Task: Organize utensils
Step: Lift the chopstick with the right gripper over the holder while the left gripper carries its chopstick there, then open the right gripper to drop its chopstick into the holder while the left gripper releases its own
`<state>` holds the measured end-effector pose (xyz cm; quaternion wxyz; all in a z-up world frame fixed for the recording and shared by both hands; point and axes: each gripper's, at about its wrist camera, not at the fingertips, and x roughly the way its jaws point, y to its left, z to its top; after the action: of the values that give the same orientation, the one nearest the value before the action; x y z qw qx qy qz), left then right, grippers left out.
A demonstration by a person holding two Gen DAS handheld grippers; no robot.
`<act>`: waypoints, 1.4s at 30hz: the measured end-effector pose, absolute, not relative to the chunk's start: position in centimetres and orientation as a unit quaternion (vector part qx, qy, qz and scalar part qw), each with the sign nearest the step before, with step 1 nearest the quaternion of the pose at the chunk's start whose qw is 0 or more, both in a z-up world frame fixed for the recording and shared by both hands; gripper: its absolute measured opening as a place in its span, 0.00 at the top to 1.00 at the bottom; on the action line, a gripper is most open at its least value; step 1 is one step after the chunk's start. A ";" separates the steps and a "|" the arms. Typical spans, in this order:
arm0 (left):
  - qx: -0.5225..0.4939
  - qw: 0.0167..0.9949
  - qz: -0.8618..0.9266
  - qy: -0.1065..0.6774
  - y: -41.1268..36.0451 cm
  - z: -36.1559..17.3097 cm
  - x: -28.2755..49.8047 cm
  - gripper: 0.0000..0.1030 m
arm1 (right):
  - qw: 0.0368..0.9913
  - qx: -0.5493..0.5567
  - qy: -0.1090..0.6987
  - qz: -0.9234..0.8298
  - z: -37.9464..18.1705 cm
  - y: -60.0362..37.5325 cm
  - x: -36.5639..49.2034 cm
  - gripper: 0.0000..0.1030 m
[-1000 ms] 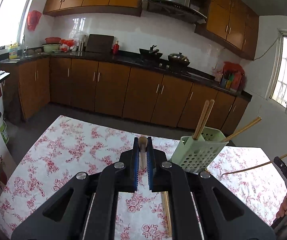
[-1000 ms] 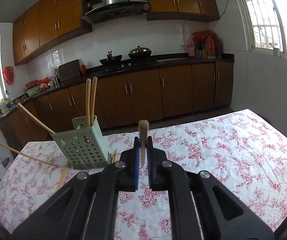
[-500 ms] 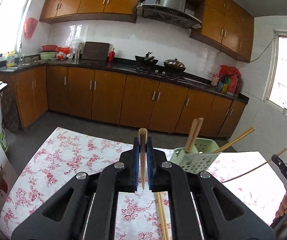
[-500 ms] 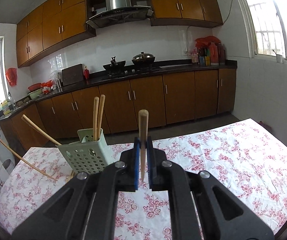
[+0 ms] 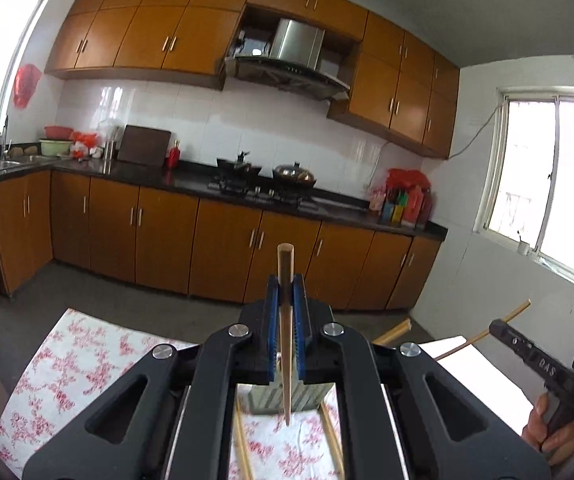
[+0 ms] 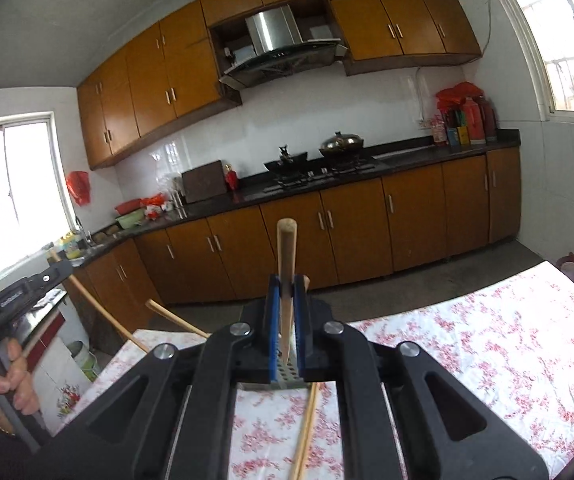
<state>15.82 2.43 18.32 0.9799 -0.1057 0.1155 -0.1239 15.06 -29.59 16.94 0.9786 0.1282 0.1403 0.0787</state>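
Left gripper (image 5: 286,300) is clamped on a chopstick (image 5: 285,332), long axis running 12 to 6 o'clock, blunt end up, tip low over the utensil basket (image 5: 287,396). Right gripper (image 6: 286,300) likewise pinches its chopstick (image 6: 286,280), blunt end at 12 o'clock. Loose chopsticks (image 6: 306,432) lie on the floral tablecloth (image 6: 487,352) beside the basket. Lettering "DAS" reads on the right gripper's body at 3 o'clock in the left view. Open cloth extends toward 3 o'clock in the right view.

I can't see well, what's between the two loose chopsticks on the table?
In the left wrist view, the green holder stands between the chopsticks on the tablecloth.
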 end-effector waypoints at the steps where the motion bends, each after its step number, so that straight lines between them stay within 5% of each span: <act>1: -0.112 0.980 -0.123 0.108 2.2 18.8 16.2 0.93 | 0.980 0.127 0.135 0.078 17.3 -29.3 15.2 0.92; 12: -0.128 0.989 -0.066 0.038 0.2 20.2 20.4 0.93 | 0.983 0.120 0.117 0.074 17.9 -26.5 20.8 0.92; 31: -0.120 0.985 -0.067 0.106 -0.8 15.7 24.2 0.93 | 0.984 0.115 0.121 0.057 16.3 -24.8 26.7 0.92; 37: -0.129 0.982 -0.072 0.121 0.0 15.9 24.0 0.93 | 0.983 0.115 0.136 0.041 15.2 -25.4 26.0 0.75; 42: -0.132 0.982 -0.070 0.116 1.2 16.8 22.1 0.92 | 0.985 0.106 0.132 0.021 14.7 -26.8 23.0 0.70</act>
<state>22.07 1.22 16.80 0.9819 -0.1323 0.1161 -0.0701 22.95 -26.83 14.74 0.9853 0.1061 0.1319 0.0208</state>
